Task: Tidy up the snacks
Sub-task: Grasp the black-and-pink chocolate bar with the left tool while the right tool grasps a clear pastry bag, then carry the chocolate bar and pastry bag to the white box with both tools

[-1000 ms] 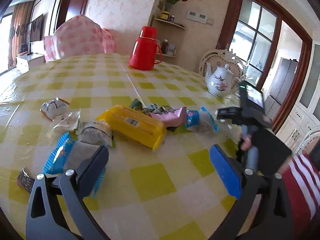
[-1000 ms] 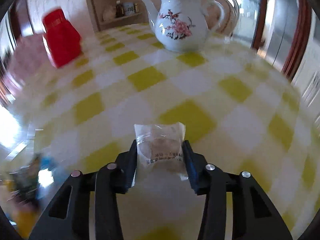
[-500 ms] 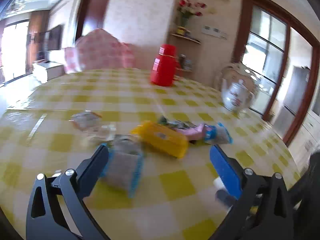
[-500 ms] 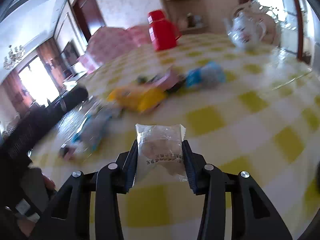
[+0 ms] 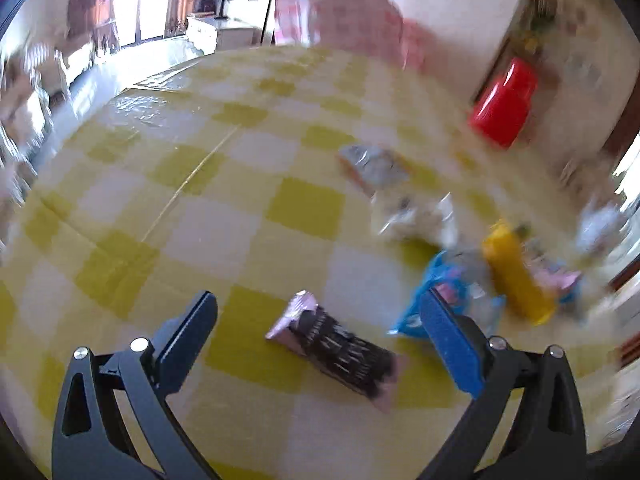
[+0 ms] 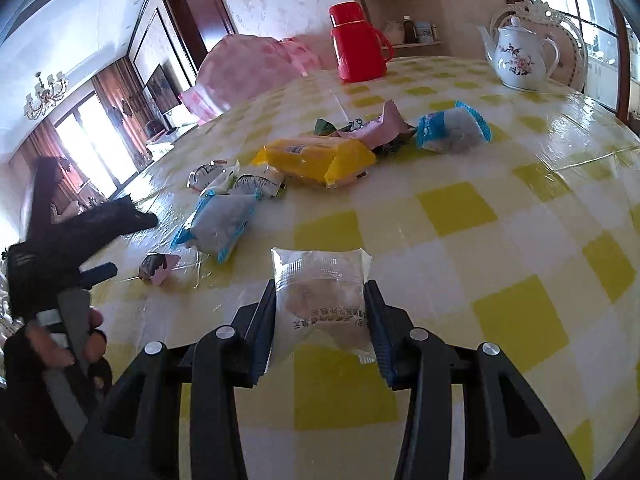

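Snack packets on checked counter [image 6: 460, 208], one gripped.
Left hand-held gripper [image 5: 320, 322] gapes above dark bar wrapper [image 5: 336, 346], long axis diagonal; right hand-held gripper [image 6: 320, 312] clamps clear pastry packet [image 6: 320, 296], upright; yellow pack [image 6: 316, 158], blue-edged packets beyond.

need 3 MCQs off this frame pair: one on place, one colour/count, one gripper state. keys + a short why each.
1. Where is the dark snack bar with pink ends?
A. on the shelf
B. on the tablecloth between the open jaws of the left gripper
C. under the white teapot

2. What colour is the long flat packet in the middle of the snack pile?
A. yellow
B. green
C. black

3. What is the right gripper doing?
A. open, empty
B. shut on nothing
C. shut on the clear-wrapped pastry

Answers: 1 B, the left wrist view shows it lying in the gap, untouched. 2 A, both views show it yellow. 3 C, both pads press on the wrapper's sides.
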Demonstrator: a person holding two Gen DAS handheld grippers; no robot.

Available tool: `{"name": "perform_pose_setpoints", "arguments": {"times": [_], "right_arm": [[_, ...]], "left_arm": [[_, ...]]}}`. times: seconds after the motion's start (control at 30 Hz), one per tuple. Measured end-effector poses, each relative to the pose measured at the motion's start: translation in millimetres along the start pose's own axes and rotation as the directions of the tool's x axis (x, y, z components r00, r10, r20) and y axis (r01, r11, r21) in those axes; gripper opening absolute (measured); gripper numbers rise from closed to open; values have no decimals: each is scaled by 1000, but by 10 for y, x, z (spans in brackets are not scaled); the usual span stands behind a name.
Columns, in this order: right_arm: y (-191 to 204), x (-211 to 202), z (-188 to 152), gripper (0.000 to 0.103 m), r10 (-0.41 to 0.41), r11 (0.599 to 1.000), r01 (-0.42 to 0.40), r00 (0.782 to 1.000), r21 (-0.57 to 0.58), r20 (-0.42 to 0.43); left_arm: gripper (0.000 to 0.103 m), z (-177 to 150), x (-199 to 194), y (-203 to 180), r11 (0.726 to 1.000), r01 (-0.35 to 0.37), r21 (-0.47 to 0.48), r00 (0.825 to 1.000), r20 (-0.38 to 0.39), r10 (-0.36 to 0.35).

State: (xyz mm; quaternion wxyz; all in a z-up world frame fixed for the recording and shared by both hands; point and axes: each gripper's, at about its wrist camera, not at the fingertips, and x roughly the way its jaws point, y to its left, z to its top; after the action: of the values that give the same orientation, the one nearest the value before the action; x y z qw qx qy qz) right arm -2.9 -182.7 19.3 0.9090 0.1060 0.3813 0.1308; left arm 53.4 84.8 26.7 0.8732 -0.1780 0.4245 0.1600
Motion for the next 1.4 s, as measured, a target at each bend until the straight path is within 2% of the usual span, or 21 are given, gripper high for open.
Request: {"name": "perform_pose_setpoints", "arguments": {"times": [0.13, 0.17, 0.23, 0.37, 0.47, 0.53, 0.57, 0.6, 0.63, 0.83, 1.07, 1.13, 1.23, 1.4], "right_arm": [[-9, 8, 13, 44, -3, 1000, 3, 1000, 11, -12], [-13, 10, 13, 44, -4, 1000, 4, 1000, 13, -13], [-11, 17, 20, 44, -6, 1000, 6, 1000, 12, -18], [22, 20, 17, 44, -9, 1000, 9, 1000, -10, -20], [8, 26, 14, 44, -8, 1000, 7, 1000, -12, -20], [16, 20, 8, 44, -8, 1000, 7, 1000, -12, -19], [22, 16, 6, 44, -7, 1000, 7, 1000, -15, -18], [24, 15, 8, 44, -7, 1000, 7, 1000, -17, -17], [32, 12, 8, 44, -6, 1000, 6, 1000, -22, -14], [56, 18, 17, 44, 5, 999, -6, 1000, -43, -17], [100, 17, -9, 43, 31, 998, -33, 999, -57, -34], [110, -17, -25, 43, 61, 997, -62, 998, -40, -36], [192, -147, -79, 43, 35, 998, -35, 999, -58, -5], [342, -341, -243, 43, 42, 997, -41, 999, -69, 18]], "left_arm": [[101, -126, 191, -30, 986, -115, 120, 989, -75, 124], [101, -174, 144, -32, 977, -139, 161, 987, -60, 151], [101, -215, 59, 31, 970, -179, 165, 982, -25, 185], [101, -197, 16, 44, 979, -139, 152, 990, -14, 143], [100, -203, 109, -42, 979, -84, 186, 995, -44, 94], [74, -244, 93, -117, 972, -81, 222, 996, -31, 90], [31, -264, 28, -143, 971, -58, 234, 998, -13, 63], [22, -276, 11, -142, 973, -30, 231, 999, -17, 35], [22, -291, -9, -146, 973, -5, 230, 1000, -16, 9], [21, -367, -205, -122, 971, 7, 240, 997, 72, -25], [21, -481, -405, -114, 968, 39, 247, 992, 106, -67], [21, -577, -527, -108, 963, 40, 266, 989, 124, -76], [22, -728, -681, -119, 950, 39, 309, 987, 138, -85], [22, -976, -931, -103, 925, 49, 378, 985, 134, -107]]}}
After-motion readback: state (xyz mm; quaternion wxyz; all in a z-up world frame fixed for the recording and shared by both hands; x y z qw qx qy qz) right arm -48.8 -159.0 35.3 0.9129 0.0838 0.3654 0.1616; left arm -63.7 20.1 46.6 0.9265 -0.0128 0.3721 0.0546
